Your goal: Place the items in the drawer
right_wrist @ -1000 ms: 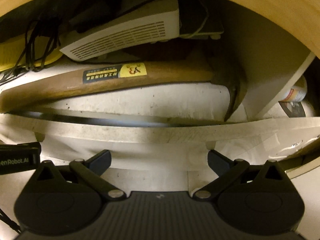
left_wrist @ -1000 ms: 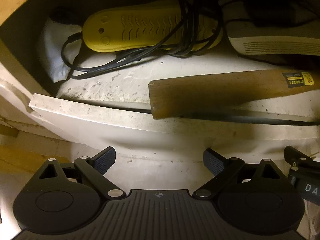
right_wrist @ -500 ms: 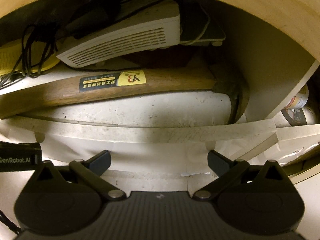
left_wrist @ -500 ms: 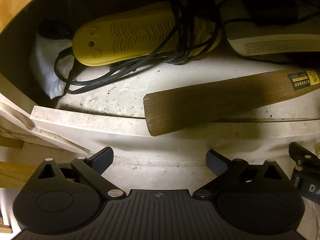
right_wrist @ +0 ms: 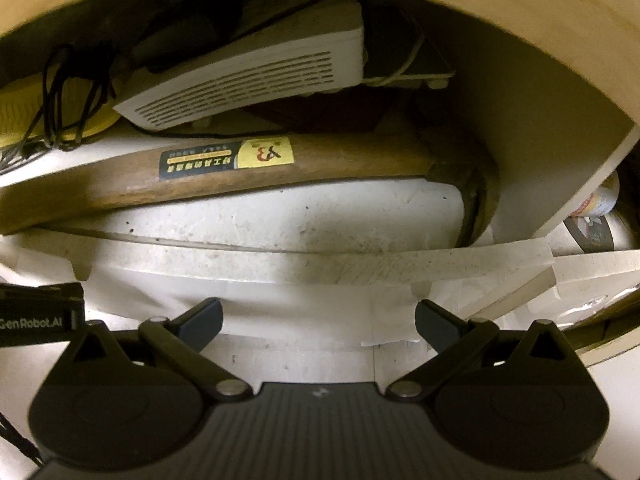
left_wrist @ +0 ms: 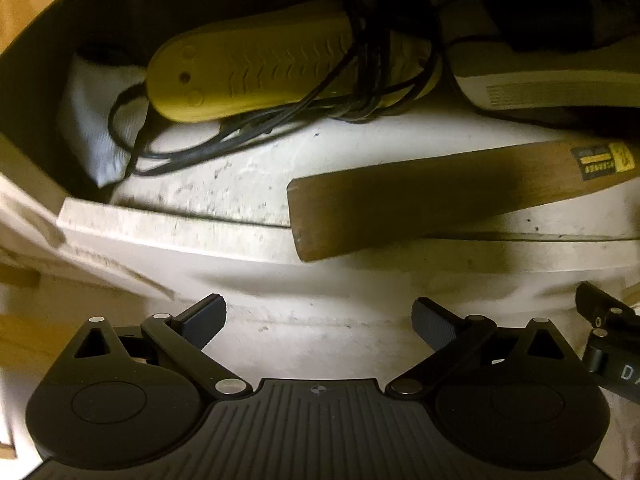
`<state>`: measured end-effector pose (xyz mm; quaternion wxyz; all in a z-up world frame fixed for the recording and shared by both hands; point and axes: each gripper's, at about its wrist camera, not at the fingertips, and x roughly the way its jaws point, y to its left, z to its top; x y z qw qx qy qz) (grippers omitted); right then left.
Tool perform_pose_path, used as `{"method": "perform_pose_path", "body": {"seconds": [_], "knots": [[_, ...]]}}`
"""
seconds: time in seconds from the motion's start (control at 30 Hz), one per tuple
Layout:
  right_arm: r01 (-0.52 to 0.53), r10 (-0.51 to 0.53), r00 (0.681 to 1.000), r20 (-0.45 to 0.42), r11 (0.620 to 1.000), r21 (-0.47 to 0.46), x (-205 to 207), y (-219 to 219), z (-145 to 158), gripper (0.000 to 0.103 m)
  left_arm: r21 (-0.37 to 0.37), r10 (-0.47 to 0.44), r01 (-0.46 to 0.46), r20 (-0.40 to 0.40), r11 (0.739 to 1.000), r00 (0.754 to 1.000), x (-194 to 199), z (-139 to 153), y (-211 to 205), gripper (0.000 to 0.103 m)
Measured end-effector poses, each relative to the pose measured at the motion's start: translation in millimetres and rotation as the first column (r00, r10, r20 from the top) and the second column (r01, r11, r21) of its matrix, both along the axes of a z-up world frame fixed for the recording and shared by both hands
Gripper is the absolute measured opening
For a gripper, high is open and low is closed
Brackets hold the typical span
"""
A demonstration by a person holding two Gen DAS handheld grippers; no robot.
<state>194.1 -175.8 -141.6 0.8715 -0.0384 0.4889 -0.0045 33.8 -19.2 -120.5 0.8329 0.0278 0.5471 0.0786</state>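
Observation:
A white drawer [left_wrist: 172, 232] [right_wrist: 320, 268] stands partly open under a wooden top. A hammer with a wooden handle [left_wrist: 432, 204] [right_wrist: 240, 176] lies across its floor; the handle end rests over the front rim in the left wrist view. Its dark head [right_wrist: 476, 200] sits at the drawer's right wall. A yellow device [left_wrist: 256, 72] wrapped in black cable and a white vented box [right_wrist: 248, 80] lie at the back. My left gripper [left_wrist: 320, 320] and right gripper [right_wrist: 318, 320] are both open and empty, just in front of the drawer's front.
A white cloth [left_wrist: 96, 120] sits in the drawer's back left corner. The wooden top [right_wrist: 480, 12] overhangs the drawer. A can [right_wrist: 596, 208] shows to the right, outside the drawer wall. The right gripper's edge [left_wrist: 612, 336] shows in the left wrist view.
The drawer has slid further in under the wooden top, and the hammer handle's end now overlaps the front rim. Both grippers stay open and empty.

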Motion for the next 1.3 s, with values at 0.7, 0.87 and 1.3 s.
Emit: {"method": "perform_pose_path", "body": {"seconds": [0.7, 0.87, 1.3], "knots": [[-0.015, 0.013, 0.999, 0.052, 0.999, 0.047, -71.3, -14.0, 53.3, 0.103, -0.020, -0.059, 0.063, 0.161, 0.998, 0.985, 28.1, 83.1, 1.0, 0.102], [-0.014, 0.010, 0.998, 0.062, 0.998, 0.067, -87.2, -16.8, 67.4, 0.103, -0.021, -0.072, 0.077, 0.185, 0.997, 0.980, 58.4, 60.5, 7.6, 0.102], [-0.032, 0.021, 0.992, 0.124, 0.996, 0.088, -136.8, -27.0, 107.6, 0.103, -0.029, -0.088, 0.098, 0.247, 0.995, 0.965, 18.3, 95.6, 5.5, 0.102]]}}
